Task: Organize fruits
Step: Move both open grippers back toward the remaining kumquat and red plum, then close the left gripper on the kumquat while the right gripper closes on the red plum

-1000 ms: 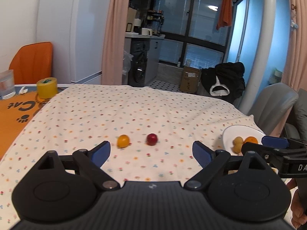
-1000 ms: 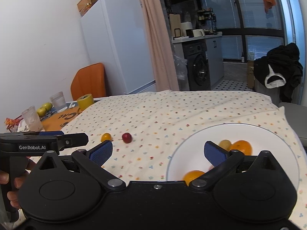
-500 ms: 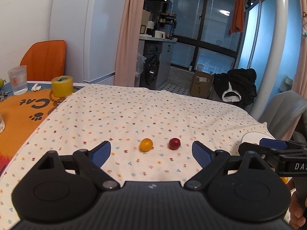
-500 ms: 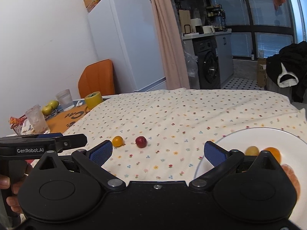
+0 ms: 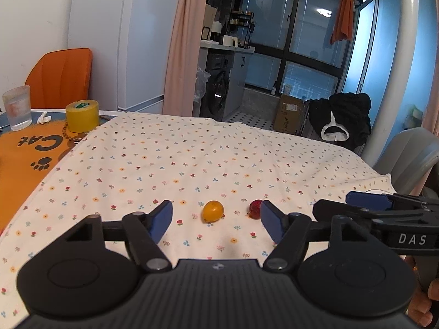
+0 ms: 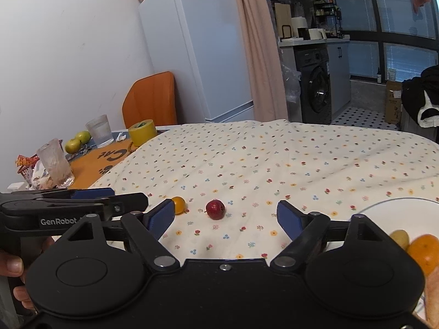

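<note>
A home's dining corner opening onto a kitchen. The dining table wears a floral tablecloth point(image 5: 219, 159); behind it stand a white refrigerator point(image 6: 197, 49) and an orange chair point(image 5: 61, 78). Past the table, beyond a pink curtain point(image 5: 182, 44), a washing machine point(image 6: 315, 87) sits under a kitchen counter point(image 6: 312, 41) with kettle and jars. An orange towel point(image 5: 343, 19) hangs by the window.

two small fruits point(image 5: 212, 211) point(image 5: 255, 209) lie side by side on the near bench point(image 5: 192, 159); a plate point(image 6: 411, 205) holding more fruit point(image 6: 425, 249) sits to their right, a tape roll point(image 5: 81, 115) far left.
</note>
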A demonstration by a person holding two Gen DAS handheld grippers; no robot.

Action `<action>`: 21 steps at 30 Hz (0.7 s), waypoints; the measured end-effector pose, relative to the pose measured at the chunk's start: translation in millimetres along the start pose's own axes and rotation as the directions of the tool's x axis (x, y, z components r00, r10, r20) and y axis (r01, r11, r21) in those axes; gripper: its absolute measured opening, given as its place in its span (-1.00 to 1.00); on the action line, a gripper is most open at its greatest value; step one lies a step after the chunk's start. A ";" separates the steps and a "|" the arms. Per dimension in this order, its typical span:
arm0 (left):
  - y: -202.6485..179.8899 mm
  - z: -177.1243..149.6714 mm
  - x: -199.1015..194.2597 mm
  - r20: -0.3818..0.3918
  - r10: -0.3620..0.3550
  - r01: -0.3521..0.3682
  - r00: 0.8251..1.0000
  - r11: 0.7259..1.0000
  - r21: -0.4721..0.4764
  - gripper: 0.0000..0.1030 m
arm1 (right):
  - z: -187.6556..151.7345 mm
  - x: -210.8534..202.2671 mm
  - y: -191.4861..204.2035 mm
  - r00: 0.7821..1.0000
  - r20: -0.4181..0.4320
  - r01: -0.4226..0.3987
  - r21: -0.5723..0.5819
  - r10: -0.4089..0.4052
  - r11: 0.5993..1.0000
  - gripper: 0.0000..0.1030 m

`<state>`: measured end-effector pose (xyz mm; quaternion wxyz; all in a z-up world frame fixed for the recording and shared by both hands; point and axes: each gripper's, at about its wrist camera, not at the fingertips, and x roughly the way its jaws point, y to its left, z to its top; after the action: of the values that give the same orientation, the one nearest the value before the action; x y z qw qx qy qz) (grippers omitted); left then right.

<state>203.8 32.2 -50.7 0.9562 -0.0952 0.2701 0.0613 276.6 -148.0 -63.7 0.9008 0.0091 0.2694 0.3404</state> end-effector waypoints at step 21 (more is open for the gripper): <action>0.5 4.6 53.5 -0.091 0.004 0.000 0.996 0.999 0.037 -0.19 | 7.6 57.1 -4.7 0.995 -0.089 -0.040 0.027 0.043 0.999 -0.03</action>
<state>251.3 37.1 -75.3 0.9444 -0.0800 0.3144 0.0529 318.8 -115.0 -85.5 0.8804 0.0107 0.3134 0.3558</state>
